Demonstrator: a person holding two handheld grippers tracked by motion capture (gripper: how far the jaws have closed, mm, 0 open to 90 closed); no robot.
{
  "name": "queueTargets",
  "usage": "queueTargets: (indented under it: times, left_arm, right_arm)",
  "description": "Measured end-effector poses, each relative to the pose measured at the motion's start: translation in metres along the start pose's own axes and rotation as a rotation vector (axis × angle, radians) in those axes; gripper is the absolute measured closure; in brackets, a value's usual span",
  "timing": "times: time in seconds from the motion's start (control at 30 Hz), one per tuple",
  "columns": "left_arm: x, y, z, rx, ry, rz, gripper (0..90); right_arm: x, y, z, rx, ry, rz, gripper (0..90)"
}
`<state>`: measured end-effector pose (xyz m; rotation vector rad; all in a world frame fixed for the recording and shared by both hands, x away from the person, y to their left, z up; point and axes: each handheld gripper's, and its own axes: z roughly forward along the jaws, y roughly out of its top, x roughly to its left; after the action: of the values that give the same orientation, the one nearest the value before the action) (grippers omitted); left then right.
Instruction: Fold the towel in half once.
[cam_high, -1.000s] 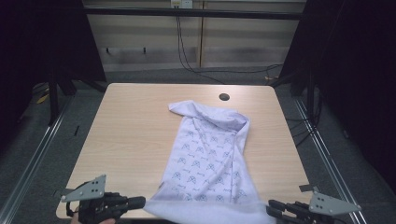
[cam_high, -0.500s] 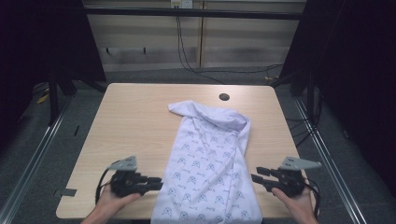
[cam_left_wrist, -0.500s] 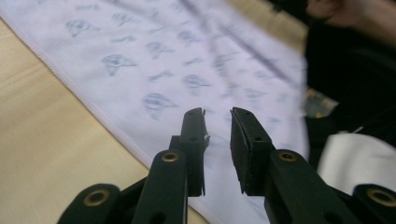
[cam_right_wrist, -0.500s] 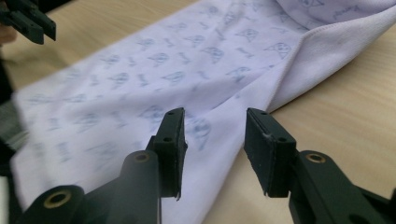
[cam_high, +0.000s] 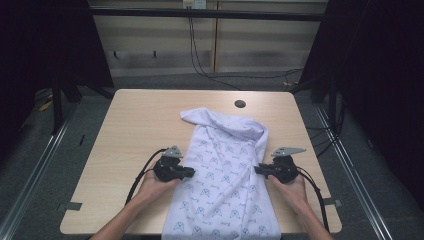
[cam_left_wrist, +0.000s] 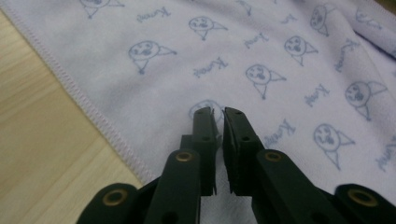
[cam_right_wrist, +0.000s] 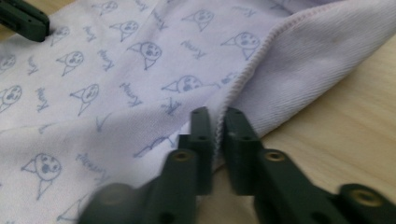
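Towel (cam_high: 225, 170) edges sit by each nearly closed, empty tool: left tool (cam_high: 191, 172), right tool (cam_high: 257, 170). Part both wider, then pinch each hem squarely against the table (cam_high: 130, 135).

The cloth (cam_high: 225, 175) was pale lilac-white, printed all over with small blue cartoon faces and blue script. The table (cam_high: 130, 130) was light wood grain. Both grippers' jaws were black, their top plates grey.
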<state>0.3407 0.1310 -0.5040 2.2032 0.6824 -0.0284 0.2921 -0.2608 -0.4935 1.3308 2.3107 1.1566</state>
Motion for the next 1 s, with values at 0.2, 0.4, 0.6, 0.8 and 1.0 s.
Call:
queueTargets:
  times: [0.2,0.4,0.6,0.8,1.0]
  left_arm:
    - [-0.002,-0.018,-0.022,0.007,0.051,-0.009,88.5]
    - [-0.023,-0.040,-0.042,0.042,0.019,0.009,87.8]
    - [-0.054,-0.059,-0.058,0.111,-0.096,0.023,83.2]
    - [-0.036,-0.054,-0.069,-0.031,-0.013,-0.079,81.6]
    - [-0.005,-0.023,-0.042,-0.083,0.027,-0.105,81.4]
  right_arm:
    - [-0.014,-0.005,-0.043,-0.094,-0.061,0.033,88.8]
    - [-0.009,-0.042,-0.064,-0.014,-0.015,0.036,88.2]
    - [0.019,-0.061,-0.078,0.048,0.039,0.005,88.3]
    - [0.036,-0.071,-0.090,0.027,0.071,-0.005,71.1]
    - [0.014,-0.034,-0.063,-0.063,0.069,0.000,62.3]
